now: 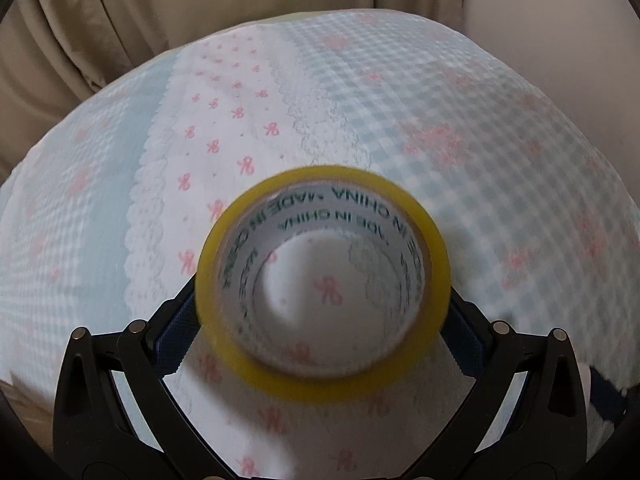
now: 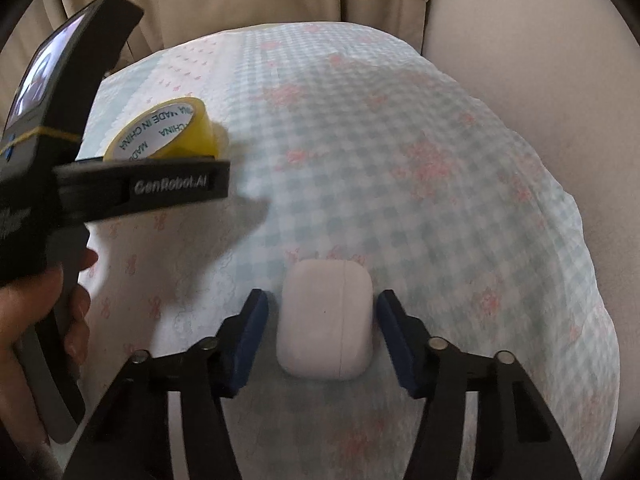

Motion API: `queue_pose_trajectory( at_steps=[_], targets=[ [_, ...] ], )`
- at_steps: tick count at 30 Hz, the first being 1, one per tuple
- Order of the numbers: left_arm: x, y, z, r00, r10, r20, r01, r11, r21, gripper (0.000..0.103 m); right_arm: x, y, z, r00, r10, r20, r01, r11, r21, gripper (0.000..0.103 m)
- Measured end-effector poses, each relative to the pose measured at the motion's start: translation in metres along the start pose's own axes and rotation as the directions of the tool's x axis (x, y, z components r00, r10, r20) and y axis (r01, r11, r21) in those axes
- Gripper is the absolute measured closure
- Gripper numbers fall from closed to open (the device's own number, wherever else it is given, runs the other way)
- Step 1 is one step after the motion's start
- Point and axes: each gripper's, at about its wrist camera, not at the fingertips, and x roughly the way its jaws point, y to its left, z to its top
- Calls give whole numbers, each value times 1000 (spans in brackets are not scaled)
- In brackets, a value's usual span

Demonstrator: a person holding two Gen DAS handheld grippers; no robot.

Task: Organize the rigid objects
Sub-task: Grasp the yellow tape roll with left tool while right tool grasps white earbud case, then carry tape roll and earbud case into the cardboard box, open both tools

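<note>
My left gripper (image 1: 323,308) is shut on a yellow tape roll (image 1: 438,280) with a white printed core, held above the patterned cloth. The roll also shows in the right wrist view (image 2: 204,128), held in the left gripper (image 2: 180,160) at the left. A white earbuds case (image 2: 326,320) lies flat on the cloth between the blue pads (image 2: 250,340) of my right gripper (image 2: 322,340). The right jaws stand open on both sides of the case, with small gaps.
A table under a blue-checked and pink-bow cloth (image 2: 400,140) fills both views. Beige curtains (image 1: 160,8) hang behind it and a pale wall (image 2: 540,60) stands at the right. A hand (image 2: 36,320) holds the left gripper's handle.
</note>
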Motion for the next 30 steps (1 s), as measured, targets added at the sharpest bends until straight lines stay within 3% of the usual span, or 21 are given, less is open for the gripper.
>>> queue_pose_trajectory(
  at_steps=[3, 15, 21, 30],
  targets=[
    [1, 4, 0, 999, -39, 13, 39, 999, -20, 5, 0, -1, 2, 1000, -4, 0, 4, 1000, 2, 61],
    [-41, 1, -4, 998, -37, 52, 36, 999, 17, 5, -13, -5, 6, 1000, 25, -1, -25, 999, 29, 62],
    [-99, 16, 4, 997, -40, 72, 41, 999, -5, 5, -51, -6, 16, 999, 45, 22, -46, 998, 35, 62],
    [-216, 65, 14, 992, 25, 121, -15, 997, -76, 5, -144, -1, 48, 992, 90, 85, -93, 995, 31, 62]
  ],
)
